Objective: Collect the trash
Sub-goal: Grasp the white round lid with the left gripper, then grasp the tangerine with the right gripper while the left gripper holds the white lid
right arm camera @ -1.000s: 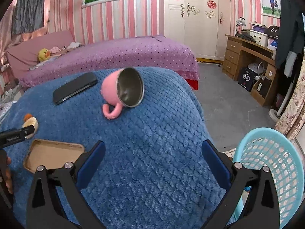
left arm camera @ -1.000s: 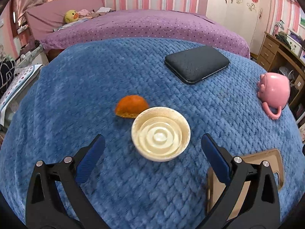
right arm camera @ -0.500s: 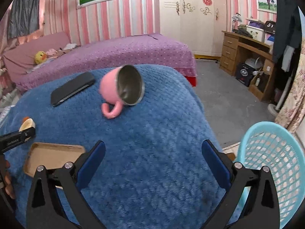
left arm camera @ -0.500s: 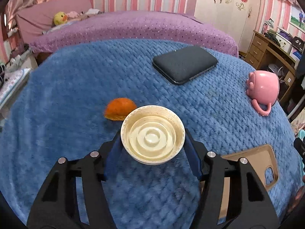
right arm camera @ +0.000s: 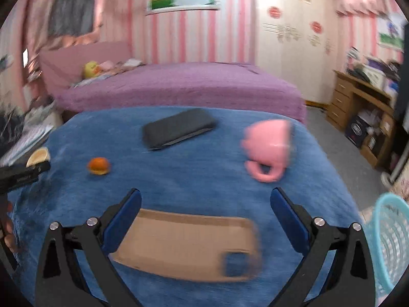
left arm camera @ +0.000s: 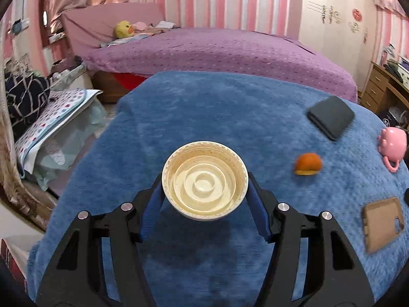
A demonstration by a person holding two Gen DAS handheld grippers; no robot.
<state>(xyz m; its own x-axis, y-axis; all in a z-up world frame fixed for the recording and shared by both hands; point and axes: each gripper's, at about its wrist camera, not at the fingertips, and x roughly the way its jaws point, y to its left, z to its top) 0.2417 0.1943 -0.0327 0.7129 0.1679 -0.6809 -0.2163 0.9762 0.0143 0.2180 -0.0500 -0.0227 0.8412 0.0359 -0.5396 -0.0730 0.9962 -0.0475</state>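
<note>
My left gripper (left arm camera: 204, 197) is shut on a cream plastic lid (left arm camera: 204, 180) and holds it above the blue blanket (left arm camera: 204, 112). The lid also shows at the left edge of the right wrist view (right arm camera: 38, 155). An orange peel (left arm camera: 308, 164) lies on the blanket to the lid's right; it also shows in the right wrist view (right arm camera: 98, 165). My right gripper (right arm camera: 205, 217) is open and empty, just above a tan phone case (right arm camera: 186, 245). A light blue mesh basket (right arm camera: 391, 238) stands on the floor at the right.
A dark flat case (right arm camera: 177, 128) and a pink mug on its side (right arm camera: 268, 148) lie on the blanket. The tan phone case (left arm camera: 382, 223) lies near the right edge. A purple bed (left arm camera: 217, 51) is behind. A wooden desk (right arm camera: 363, 102) stands right.
My left gripper closed on the lid, lifted it and swung left, away from the peel. My right gripper swung left from the basket to above the phone case.
</note>
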